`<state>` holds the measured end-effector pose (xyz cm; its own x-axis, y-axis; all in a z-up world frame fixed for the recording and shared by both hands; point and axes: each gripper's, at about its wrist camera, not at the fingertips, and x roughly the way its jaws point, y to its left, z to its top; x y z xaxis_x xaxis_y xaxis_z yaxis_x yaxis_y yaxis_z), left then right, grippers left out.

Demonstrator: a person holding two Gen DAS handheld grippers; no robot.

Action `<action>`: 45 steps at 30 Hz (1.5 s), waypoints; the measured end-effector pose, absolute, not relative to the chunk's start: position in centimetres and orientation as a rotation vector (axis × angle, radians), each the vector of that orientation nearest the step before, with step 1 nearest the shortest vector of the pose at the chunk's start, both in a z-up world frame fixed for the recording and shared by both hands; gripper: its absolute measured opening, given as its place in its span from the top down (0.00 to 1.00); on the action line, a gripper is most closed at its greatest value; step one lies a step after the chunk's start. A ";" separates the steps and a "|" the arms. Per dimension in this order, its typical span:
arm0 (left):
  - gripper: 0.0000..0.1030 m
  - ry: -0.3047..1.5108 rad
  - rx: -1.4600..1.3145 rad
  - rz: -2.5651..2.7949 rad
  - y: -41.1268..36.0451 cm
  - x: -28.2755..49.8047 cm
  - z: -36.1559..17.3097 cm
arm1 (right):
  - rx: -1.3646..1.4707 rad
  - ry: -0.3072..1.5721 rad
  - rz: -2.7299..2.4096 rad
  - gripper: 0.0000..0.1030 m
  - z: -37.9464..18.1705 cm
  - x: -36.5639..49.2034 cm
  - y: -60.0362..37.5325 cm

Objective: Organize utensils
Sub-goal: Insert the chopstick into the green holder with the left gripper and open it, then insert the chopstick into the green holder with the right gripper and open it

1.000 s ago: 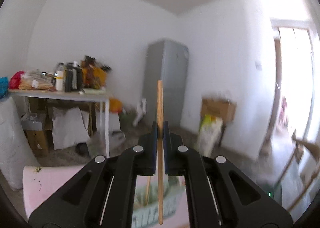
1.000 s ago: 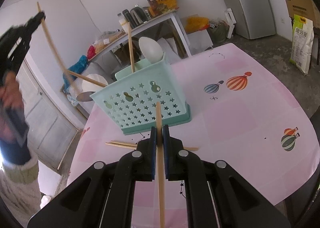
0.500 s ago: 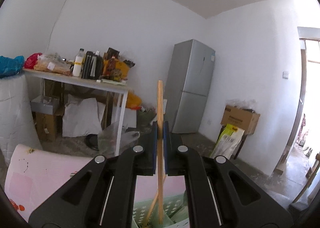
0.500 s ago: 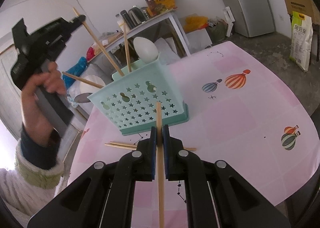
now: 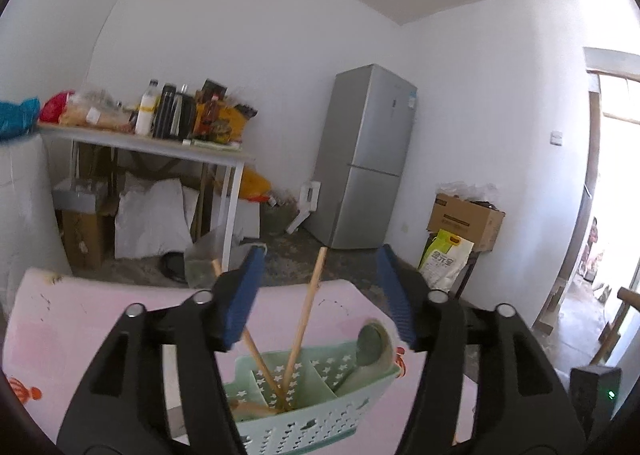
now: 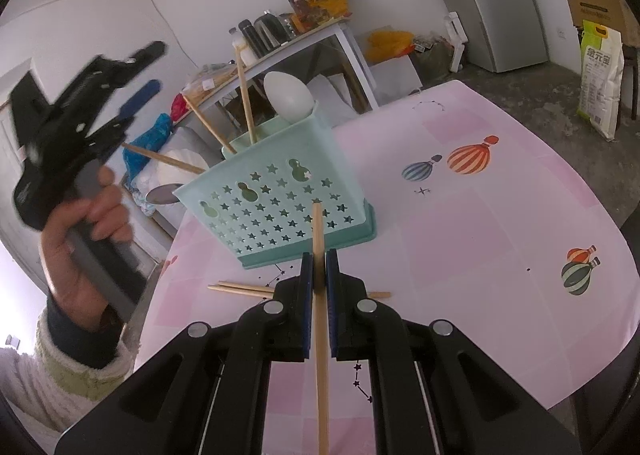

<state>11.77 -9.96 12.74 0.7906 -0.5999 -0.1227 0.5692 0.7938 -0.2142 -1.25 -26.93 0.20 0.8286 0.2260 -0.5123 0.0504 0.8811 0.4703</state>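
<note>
L claw [image 5: 320,295] has let go: a sec ago it pinched a chopstick [image 5: 306,311], now its jaws are opening w/ nothing pressed. That stick stands loose betw. the pads, leaning, tip down in the mint caddy's [image 6: 280,195] middle compartment beside another stick. One more utensil filed. R claw [image 6: 319,275] is clamped tight on the next chopstick [image 6: 320,331], just near side of the caddy on the tabletop [image 6: 480,235]. Two more chopsticks [image 6: 240,288] lie flat under it.

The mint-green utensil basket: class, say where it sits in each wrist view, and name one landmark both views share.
Left wrist view: the mint-green utensil basket is at bottom centre, seen from above between the fingers of the opening left gripper.
Right wrist view: the basket stands at centre on the pink tablecloth.
Shared landmark: the grey fridge.
</note>
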 end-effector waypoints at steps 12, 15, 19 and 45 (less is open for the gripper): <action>0.18 0.310 -0.104 -0.671 -5.8 6.3 9.6 | 0.484 0.516 0.087 0.93 2.5 -2.7 -27.2; 0.15 0.409 -0.061 -0.657 -5.7 5.4 6.7 | 0.462 0.453 0.087 0.94 4.7 -3.2 -27.5; 0.13 0.484 -0.037 -0.638 -5.7 4.5 3.8 | 0.420 0.349 0.098 0.94 8.7 -3.4 -27.7; 0.10 0.539 -0.009 -0.512 -5.0 4.2 1.7 | 0.313 0.029 0.086 0.93 15.3 12.4 -24.2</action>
<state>4.21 -5.05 1.74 0.7364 -0.4687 -0.4880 0.4638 0.8748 -0.1403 12.42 -24.21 15.35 0.9960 0.0886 -0.0148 -0.0797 0.9477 0.3090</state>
